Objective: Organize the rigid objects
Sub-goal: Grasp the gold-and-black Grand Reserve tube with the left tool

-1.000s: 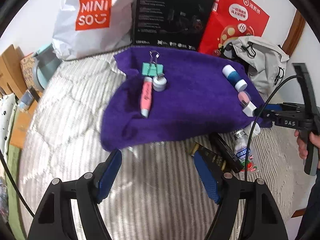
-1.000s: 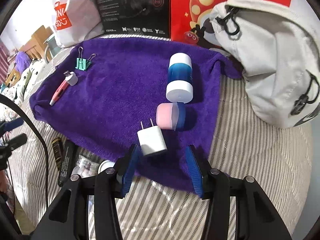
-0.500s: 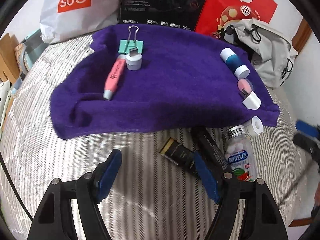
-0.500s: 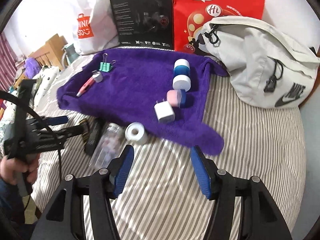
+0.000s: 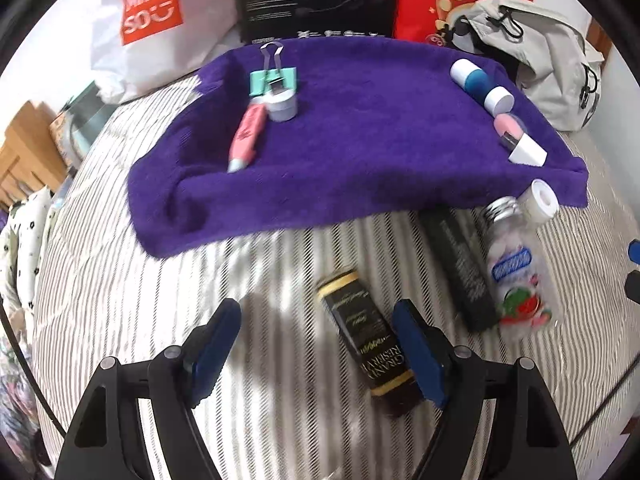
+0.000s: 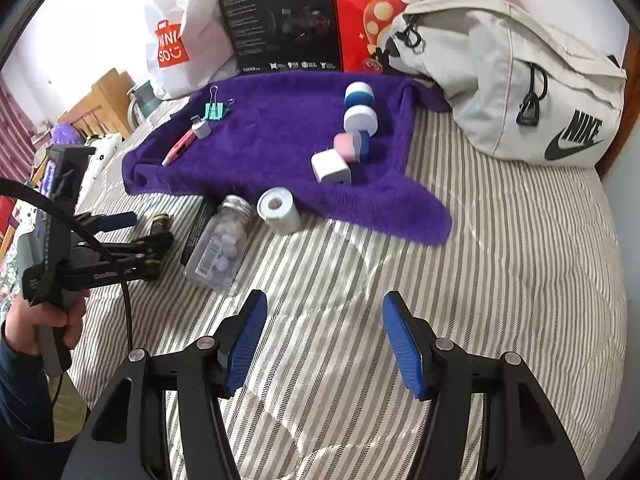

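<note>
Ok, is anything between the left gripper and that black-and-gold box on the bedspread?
Nothing visible. The open left gripper faces the black-and-gold rectangular box, which lies by its right finger on bare striped bedspread. The long black box sits farther right, apart.

I am working over a striped quilted bed cover (image 6: 500, 280). A white wall (image 6: 100, 12) is standing behind it, wooden furniture (image 6: 102, 98) is sitting at my left, and soft daylight is falling across the stripes.

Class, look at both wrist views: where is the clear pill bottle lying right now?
The clear pill bottle lies on the striped bedcover, off the purple towel, between the white tape roll and a black box.
</note>
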A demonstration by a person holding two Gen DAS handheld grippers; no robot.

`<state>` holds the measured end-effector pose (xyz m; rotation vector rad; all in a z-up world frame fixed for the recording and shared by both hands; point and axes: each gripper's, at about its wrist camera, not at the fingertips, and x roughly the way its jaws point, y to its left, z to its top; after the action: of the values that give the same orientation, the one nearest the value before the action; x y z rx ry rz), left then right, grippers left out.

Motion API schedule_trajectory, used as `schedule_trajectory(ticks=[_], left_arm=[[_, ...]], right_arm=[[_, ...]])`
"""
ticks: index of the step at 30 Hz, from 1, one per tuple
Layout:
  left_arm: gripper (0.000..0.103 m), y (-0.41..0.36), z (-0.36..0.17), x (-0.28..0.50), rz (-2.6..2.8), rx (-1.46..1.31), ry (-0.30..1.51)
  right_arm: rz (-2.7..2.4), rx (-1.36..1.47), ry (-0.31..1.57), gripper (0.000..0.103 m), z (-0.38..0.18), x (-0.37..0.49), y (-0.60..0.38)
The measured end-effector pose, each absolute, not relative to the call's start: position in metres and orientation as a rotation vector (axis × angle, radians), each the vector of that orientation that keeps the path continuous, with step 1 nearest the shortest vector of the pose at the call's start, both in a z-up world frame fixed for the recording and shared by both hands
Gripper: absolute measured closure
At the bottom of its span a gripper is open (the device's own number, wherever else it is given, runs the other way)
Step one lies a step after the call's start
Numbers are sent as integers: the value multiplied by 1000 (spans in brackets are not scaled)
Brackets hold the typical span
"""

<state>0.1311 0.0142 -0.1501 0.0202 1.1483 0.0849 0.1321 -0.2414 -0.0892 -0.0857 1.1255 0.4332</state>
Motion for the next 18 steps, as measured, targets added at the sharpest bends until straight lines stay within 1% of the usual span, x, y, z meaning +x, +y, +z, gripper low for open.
schedule_trajectory(ticks=[8,11,12,13,14,15,16,18], left_arm=[[25,22,-151,115,50,4,1143],[29,22,-150,114,47,-3,1135],[35,21,-150,112,39,2,1129],[46,19,-149,110,26,10,1121],[52,17,-147,108,16,16,1112],[61,16,-145,105,8,17,1108],[67,14,-145,104,-4,20,1105],[74,10,-144,103,-21,31,1096]], right_arm=[[469,-99,1135,43,-95,128,-229],[476,-103,1146,43,-98,129,-224],[476,-106,1146,43,-99,129,-223],[477,-110,1146,43,-100,128,-222],[479,-110,1147,43,-101,128,-222],[480,-109,1147,43,-101,128,-222],[480,-106,1149,43,-102,128,-221],[479,-96,1155,43,-105,130,-220]])
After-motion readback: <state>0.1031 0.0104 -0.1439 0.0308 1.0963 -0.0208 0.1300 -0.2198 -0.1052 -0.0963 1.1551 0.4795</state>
